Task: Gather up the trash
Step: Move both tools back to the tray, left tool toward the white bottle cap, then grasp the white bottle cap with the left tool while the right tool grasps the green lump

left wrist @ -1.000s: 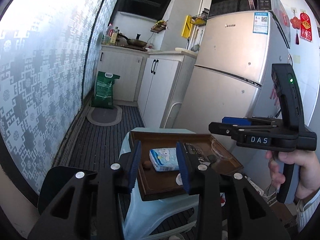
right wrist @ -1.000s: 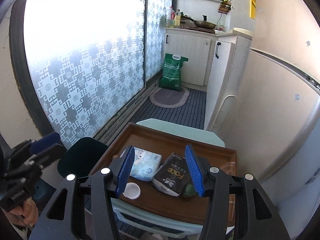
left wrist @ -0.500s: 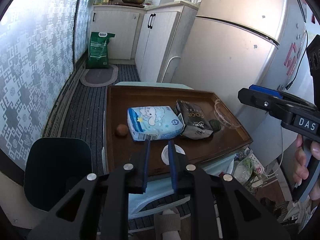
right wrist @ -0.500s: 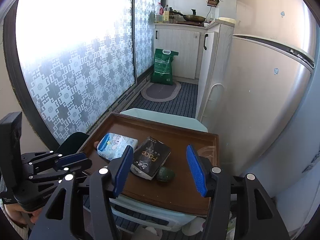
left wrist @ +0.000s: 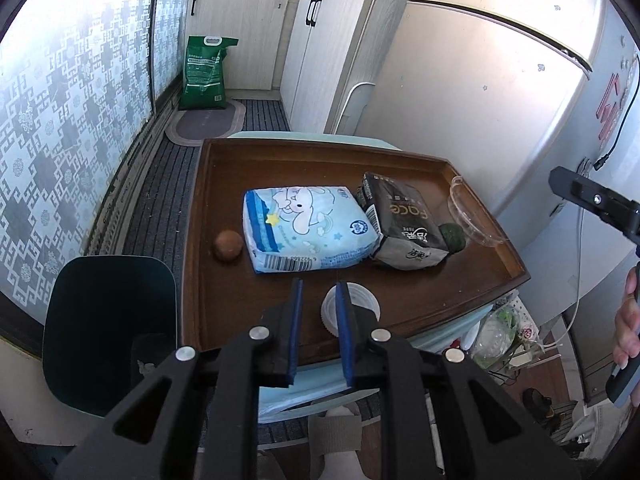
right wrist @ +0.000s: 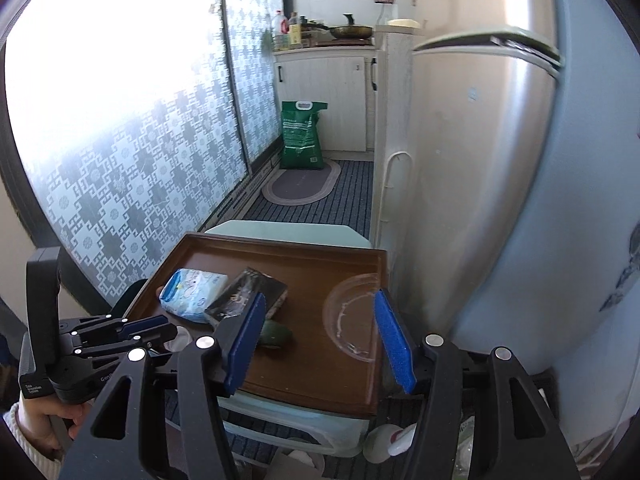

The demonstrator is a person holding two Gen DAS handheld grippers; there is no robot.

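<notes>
Brown wooden tray (left wrist: 208, 184) clutter is being approached: left gripper (left wrist: 318, 302) narrowed, empty, right gripper (right wrist: 320, 322) wide, empty; white round plastic lid (left wrist: 360, 304) seemingly to be grasped next.

A green sack (left wrist: 205, 74) stands by white cabinets (left wrist: 240, 40); fridge (left wrist: 480, 112) stands right.

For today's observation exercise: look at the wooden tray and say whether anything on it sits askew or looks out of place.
The clear plastic bowl leans tilted against the wooden tray rim at its right edge instead of sitting flat. A loose white lid lies alone near the front edge.
</notes>
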